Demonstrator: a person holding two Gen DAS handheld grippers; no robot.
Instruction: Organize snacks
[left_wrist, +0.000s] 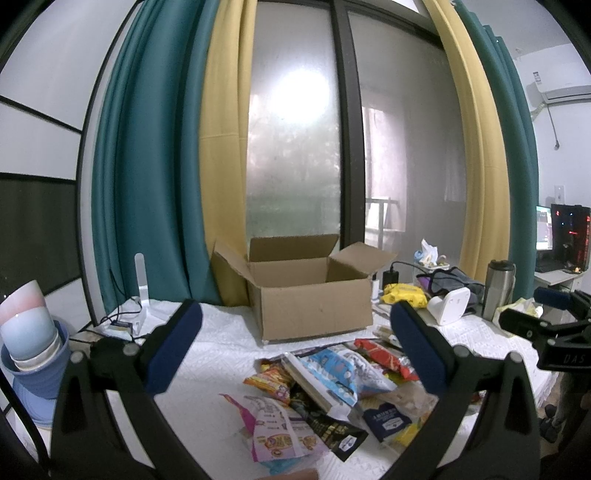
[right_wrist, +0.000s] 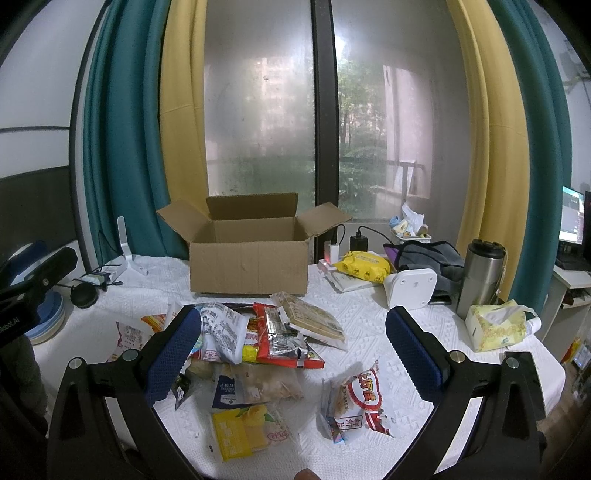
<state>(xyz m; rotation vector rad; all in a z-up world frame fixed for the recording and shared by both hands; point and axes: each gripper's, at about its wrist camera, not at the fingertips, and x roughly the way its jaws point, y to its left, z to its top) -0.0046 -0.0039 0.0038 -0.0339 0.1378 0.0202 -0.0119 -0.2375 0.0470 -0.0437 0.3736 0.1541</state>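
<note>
The snack packets (right_wrist: 258, 343), crinkly foil and glossy plastic, lay heaped mid-table on the quilted white cloth (right_wrist: 369, 321), just before the open cardboard box (right_wrist: 249, 266) (flaps splayed) at the far edge. My left claw (left_wrist: 295, 347) and right claw (right_wrist: 293, 345) both gaped wide, empty, above them.

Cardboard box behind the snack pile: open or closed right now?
Open. All four flaps of the cardboard box stand up or fold outward, and the inner back wall shows. Its floor is hidden, so whether anything is inside cannot be told.
</note>
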